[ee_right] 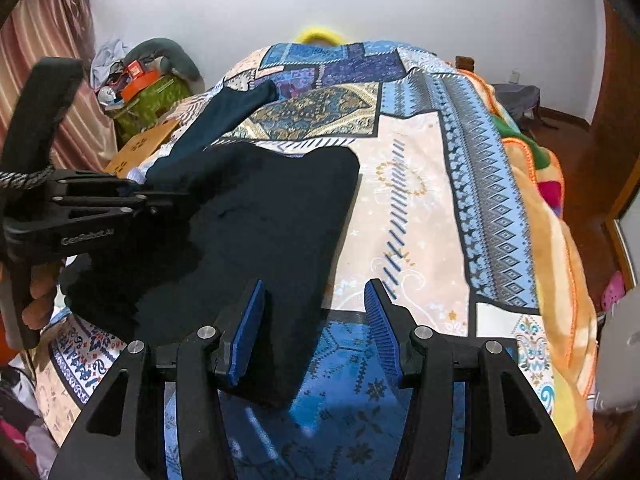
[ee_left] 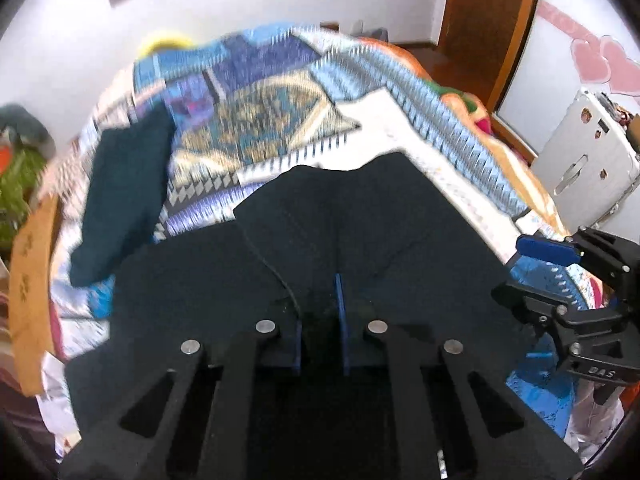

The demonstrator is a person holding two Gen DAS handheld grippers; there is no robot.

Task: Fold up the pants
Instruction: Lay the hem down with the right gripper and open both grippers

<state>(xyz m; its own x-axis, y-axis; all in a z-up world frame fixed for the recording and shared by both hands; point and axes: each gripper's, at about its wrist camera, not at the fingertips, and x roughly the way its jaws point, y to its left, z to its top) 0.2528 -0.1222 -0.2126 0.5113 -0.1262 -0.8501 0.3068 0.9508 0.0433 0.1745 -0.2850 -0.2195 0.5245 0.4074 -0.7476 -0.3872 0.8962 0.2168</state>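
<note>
The dark navy pants (ee_right: 260, 216) lie on the patterned bed, partly folded, with one leg (ee_right: 224, 116) running toward the far left. In the left wrist view the pants (ee_left: 360, 220) fill the near middle. My left gripper (ee_left: 320, 316) is shut on the pants' near edge, and the cloth drapes over its fingers. It shows from the side in the right wrist view (ee_right: 160, 200). My right gripper (ee_right: 316, 320) is open and empty, its left pad over the pants' right edge, its right pad over bare bedspread. It also shows in the left wrist view (ee_left: 532, 264).
The bed (ee_right: 440, 200) has a blue and beige patchwork cover, with an orange blanket (ee_right: 560, 240) along its right side. A cluttered pile and a green bag (ee_right: 148, 92) stand at the far left. A white suitcase (ee_left: 588, 152) stands beyond the bed's right side.
</note>
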